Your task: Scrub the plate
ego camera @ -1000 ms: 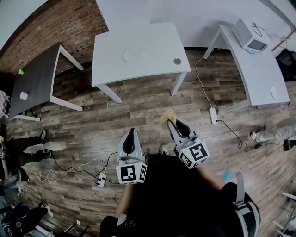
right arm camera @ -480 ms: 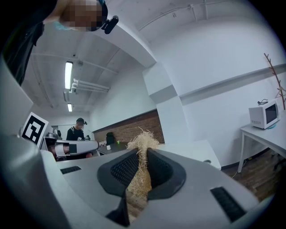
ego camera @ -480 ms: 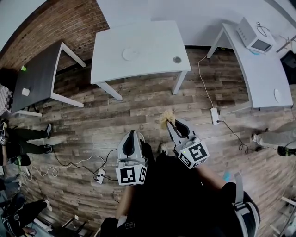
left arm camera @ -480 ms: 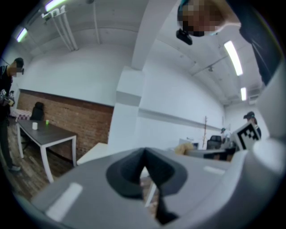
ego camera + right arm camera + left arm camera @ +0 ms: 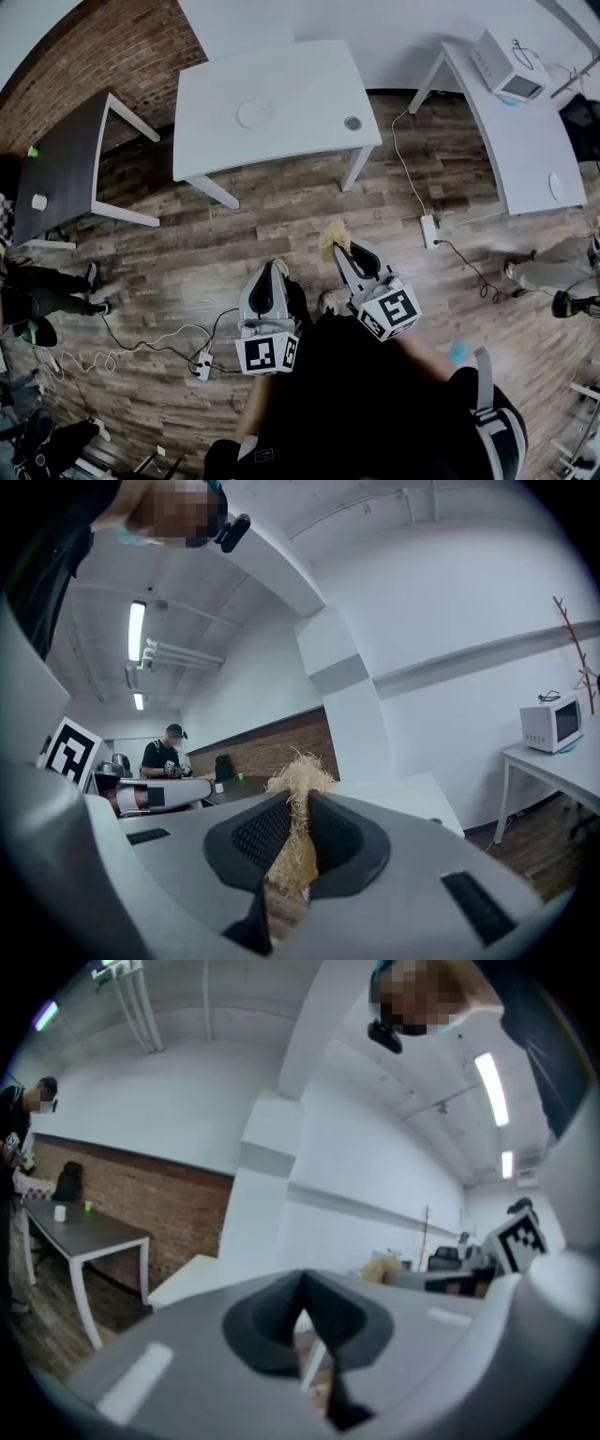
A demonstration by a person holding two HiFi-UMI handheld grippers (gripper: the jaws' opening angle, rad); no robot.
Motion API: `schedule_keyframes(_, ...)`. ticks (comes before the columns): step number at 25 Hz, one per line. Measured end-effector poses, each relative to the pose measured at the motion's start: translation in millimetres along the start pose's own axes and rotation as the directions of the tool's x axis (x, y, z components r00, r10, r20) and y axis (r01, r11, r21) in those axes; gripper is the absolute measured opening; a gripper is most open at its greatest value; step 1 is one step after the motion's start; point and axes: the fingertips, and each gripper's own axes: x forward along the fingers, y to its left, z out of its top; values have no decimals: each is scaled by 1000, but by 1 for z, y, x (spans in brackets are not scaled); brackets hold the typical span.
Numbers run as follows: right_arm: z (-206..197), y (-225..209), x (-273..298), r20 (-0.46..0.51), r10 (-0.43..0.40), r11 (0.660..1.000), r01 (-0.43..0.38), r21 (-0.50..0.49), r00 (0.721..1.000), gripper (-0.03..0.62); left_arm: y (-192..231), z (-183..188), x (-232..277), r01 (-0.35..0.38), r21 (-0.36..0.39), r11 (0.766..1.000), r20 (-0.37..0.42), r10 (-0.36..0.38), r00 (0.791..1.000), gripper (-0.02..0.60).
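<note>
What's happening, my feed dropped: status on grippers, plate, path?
Left gripper shut, empty. Right gripper shut on straw scrubber. Plate on white table ahead, untouched. Only wood floor between.

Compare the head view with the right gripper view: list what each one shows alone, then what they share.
Only the head view shows the plate lying on the white table, and the power strip on the wooden floor. Only the right gripper view shows the ceiling lights and the ribbed pads pressed against the fibres. Both show the right gripper shut on the straw-coloured scrubber, and the microwave on the side table.
</note>
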Motion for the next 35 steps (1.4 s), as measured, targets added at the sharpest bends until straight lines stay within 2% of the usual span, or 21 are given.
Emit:
schedule_keyframes(18,20,-17,136,-21,-61,998,61,-13,998,51,99,30,113,80,-19,997,-11,-80,997,3)
schedule_keyframes(35,28,-2,240,-53,-138,990,138,-5,989,51,198,36,161,134,-64,989,-54,-138,989,3)
